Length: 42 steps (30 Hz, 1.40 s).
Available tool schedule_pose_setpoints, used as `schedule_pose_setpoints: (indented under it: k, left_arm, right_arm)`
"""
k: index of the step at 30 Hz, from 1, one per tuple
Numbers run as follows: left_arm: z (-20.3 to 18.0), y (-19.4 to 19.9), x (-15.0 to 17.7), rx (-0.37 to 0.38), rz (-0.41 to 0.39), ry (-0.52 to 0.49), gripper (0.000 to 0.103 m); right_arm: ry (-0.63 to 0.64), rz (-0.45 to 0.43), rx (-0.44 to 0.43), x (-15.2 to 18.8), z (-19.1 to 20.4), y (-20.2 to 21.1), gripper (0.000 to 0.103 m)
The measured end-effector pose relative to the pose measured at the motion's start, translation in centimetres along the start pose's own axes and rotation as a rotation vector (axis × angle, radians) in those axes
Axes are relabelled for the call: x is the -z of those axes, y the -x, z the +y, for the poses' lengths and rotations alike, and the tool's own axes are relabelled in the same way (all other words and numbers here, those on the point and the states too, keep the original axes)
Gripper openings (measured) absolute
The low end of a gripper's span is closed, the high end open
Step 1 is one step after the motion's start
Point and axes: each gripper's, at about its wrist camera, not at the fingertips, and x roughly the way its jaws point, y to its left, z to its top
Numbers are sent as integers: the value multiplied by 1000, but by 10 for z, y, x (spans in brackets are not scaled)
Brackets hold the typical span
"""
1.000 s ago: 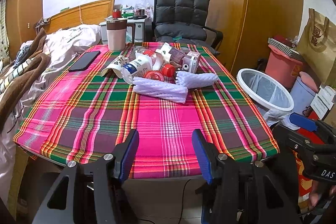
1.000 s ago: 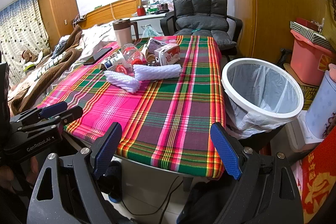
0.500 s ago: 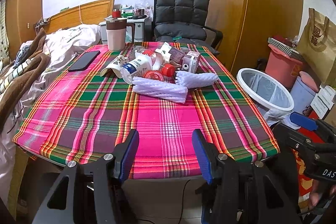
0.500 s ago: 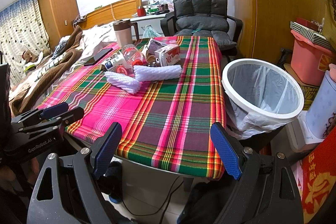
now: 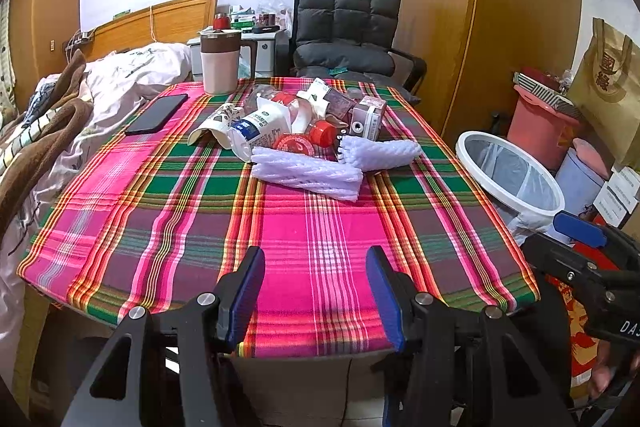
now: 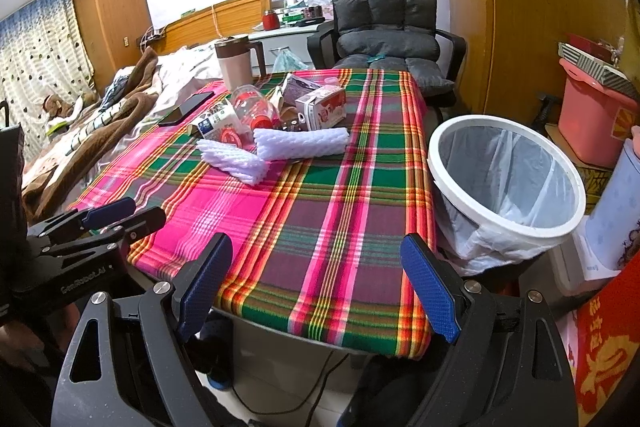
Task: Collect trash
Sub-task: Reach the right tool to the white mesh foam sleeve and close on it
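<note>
A heap of trash lies at the far middle of the plaid table (image 5: 168,223): two white foam nets (image 5: 308,173) (image 6: 300,143), a paper cup (image 5: 214,123), a milk bottle (image 5: 260,131), red-capped bottles (image 5: 322,131) and a small carton (image 5: 366,119) (image 6: 324,107). A white bin with a plastic liner (image 5: 508,171) (image 6: 504,171) stands at the table's right side. My left gripper (image 5: 316,259) hangs open over the near table edge, nothing between its fingers. My right gripper (image 6: 316,247) is open too, at the near right corner, empty.
A pink mug with a brown lid (image 5: 220,63) and a black phone (image 5: 158,113) rest on the table's far left. A bed with blankets (image 5: 52,123) lies left, a grey chair (image 5: 348,27) behind, a wardrobe (image 5: 500,7) and pink tub (image 5: 540,123) right.
</note>
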Motion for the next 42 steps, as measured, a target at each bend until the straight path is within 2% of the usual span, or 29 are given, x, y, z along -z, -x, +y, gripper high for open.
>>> schedule_pose_setpoints:
  k: [1, 13, 19, 22, 29, 36, 40, 42]
  left_arm:
    - [1, -2, -1, 0, 0, 3, 52]
    - [33, -38, -43, 5, -10, 61, 52]
    - [51, -59, -67, -25, -21, 76, 52]
    - [59, -70, -79, -30, -26, 68, 52]
    - [73, -94, -98, -14, -25, 39, 52]
    - [78, -120, -113, 13, -27, -17, 53]
    - [78, -136, -117, 32, 0, -48, 56]
    - [78, -146, -117, 34, 19, -62, 56]
  right_arm:
    - [0, 0, -5, -10, -8, -2, 87]
    - [1, -10, -40, -45, -12, -34, 87]
    - [-18, -2, -54, -60, -16, -51, 79]
    - [-44, 22, -70, -65, -17, -63, 75]
    - [-173, 98, -125, -71, -24, -88, 73]
    - [-236, 162, -124, -73, -24, -112, 72]
    - [-290, 200, -129, -72, -29, -123, 62]
    - [-303, 213, -134, -72, -32, -127, 49]
